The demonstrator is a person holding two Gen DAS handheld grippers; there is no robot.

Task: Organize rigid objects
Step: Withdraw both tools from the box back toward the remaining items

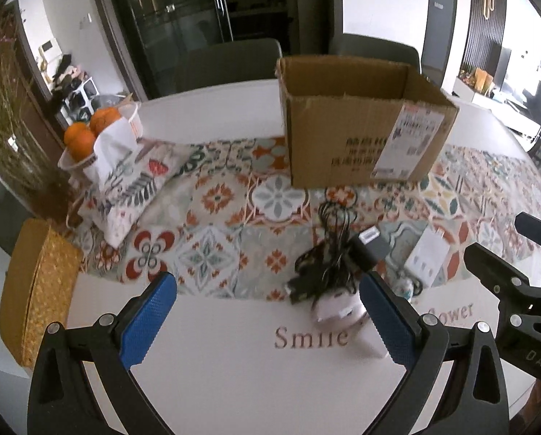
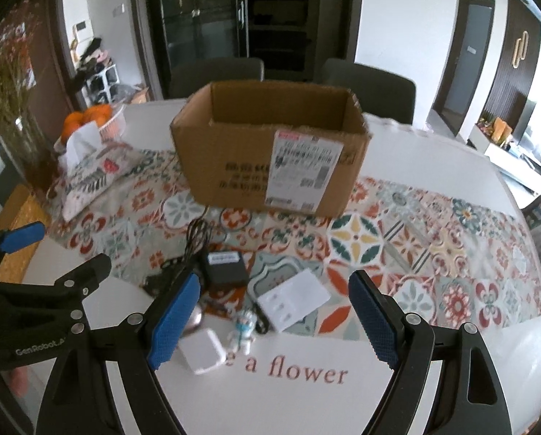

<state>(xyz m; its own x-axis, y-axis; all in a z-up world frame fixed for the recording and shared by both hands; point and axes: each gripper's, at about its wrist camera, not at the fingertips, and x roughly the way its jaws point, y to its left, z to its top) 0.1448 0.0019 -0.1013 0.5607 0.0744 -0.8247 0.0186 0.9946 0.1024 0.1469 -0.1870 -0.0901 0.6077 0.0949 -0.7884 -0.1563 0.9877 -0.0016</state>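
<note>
Left gripper (image 1: 268, 320) and right gripper (image 2: 272, 320) — both agape, empty; black adapter (image 2: 225, 266) at 11 o'clock of right; cardboard box (image 2: 270, 152) at 12; straddle its short sides — clear of cable (image 2: 198, 233).

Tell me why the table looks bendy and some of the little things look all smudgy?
In both wrist views the fisheye lens curves the table edge and leaves dark corners. In the left wrist view the white charger and black cable bundle are smeared by blur. In the right wrist view the white charger and small figurine are soft, while the cardboard box is clearer. Daylight glares at the right side.
</note>
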